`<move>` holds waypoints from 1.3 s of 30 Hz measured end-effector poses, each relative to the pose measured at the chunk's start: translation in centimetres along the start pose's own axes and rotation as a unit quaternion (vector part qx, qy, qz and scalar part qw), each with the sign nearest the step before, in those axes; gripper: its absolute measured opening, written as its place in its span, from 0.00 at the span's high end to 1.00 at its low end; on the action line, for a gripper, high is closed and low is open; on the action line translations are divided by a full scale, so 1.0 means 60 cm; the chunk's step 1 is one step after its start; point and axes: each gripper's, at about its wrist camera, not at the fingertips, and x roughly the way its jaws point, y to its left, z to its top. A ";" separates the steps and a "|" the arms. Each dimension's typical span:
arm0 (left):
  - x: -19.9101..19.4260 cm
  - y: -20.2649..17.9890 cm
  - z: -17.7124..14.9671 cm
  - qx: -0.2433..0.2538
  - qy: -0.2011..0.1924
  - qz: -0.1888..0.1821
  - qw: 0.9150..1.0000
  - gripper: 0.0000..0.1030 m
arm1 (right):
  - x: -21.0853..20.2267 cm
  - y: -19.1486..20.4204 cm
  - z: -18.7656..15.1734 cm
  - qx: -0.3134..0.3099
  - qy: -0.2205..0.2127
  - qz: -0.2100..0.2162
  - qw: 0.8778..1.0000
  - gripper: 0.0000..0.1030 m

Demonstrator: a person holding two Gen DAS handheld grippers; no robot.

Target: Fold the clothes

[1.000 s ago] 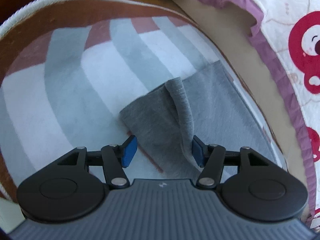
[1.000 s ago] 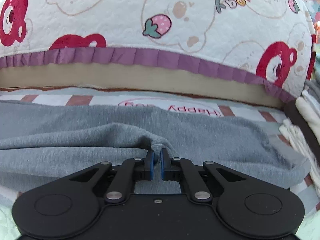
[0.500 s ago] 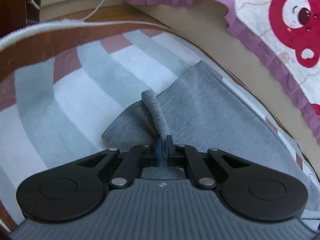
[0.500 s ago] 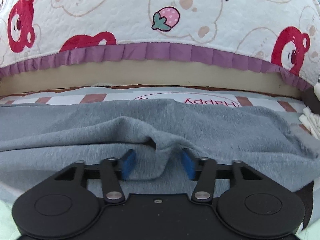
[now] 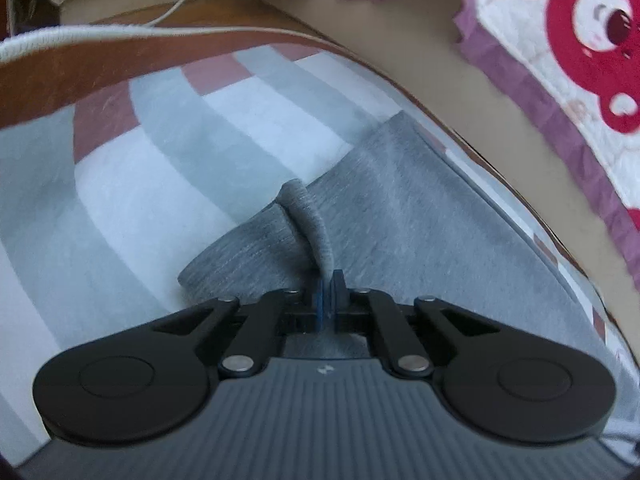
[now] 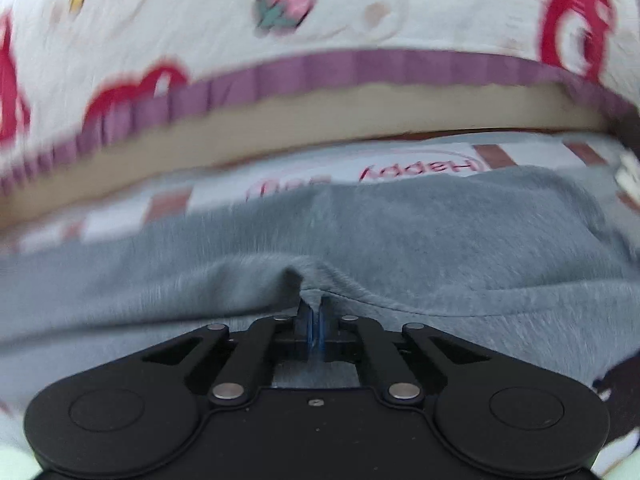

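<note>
Your grey garment [image 5: 400,216] lies spread on the striped mat [image 5: 160,184], which sits on the floor right beside the bed with its bear-print quilt [image 6: 360,12] and purple frill [image 6: 400,68] — the far edge of the cloth stops just short of the pink "Happy" lettering [image 6: 420,170] on the mat. What has changed is the grip, and it changed at both ends. A second ago your left claw [image 5: 327,300] stood wide around the raised ridge of fabric [image 5: 308,220] at the garment's corner; now its blue pads are clenched on the base of that ridge, and the cloth rises out of them in a narrow standing pleat. Your right claw [image 6: 315,326] let go and spread open half a second ago, then came back down on a fresh spot — it is now pinched tight on the near hem, where a small pucker [image 6: 298,276] gathers just ahead of the pads. The right view is smeared with motion, so the exact amount of cloth caught there is hard to judge. To my eye, you now hold 2 points along the same near edge, which is the setup you need to lift that edge and carry it over toward the bed side for a fold. No fold from this grip has been laid yet.
</note>
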 end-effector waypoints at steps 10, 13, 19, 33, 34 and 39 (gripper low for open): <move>-0.096 -0.008 0.001 0.033 -0.059 -0.022 0.998 0.98 | -0.093 0.001 -0.017 -0.026 -0.096 -0.009 0.995 0.99; -0.105 0.002 -0.002 0.019 -0.060 -0.021 0.998 0.98 | -0.113 0.007 -0.016 -0.036 -0.116 -0.013 0.992 0.99; -0.118 0.017 -0.006 0.000 -0.044 -0.022 0.999 0.98 | -0.133 -0.003 -0.048 -0.041 -0.110 -0.020 0.993 1.00; 0.141 -0.202 0.134 0.145 -0.030 0.038 0.988 0.97 | 0.131 -0.044 0.153 0.051 0.075 -0.020 0.996 0.99; 0.150 -0.207 0.137 0.147 -0.030 0.039 0.988 0.97 | 0.154 -0.054 0.160 0.069 0.099 -0.017 0.993 0.99; 0.188 -0.209 0.144 0.148 -0.027 0.048 0.987 0.96 | 0.178 -0.078 0.170 0.112 0.142 0.010 0.983 0.94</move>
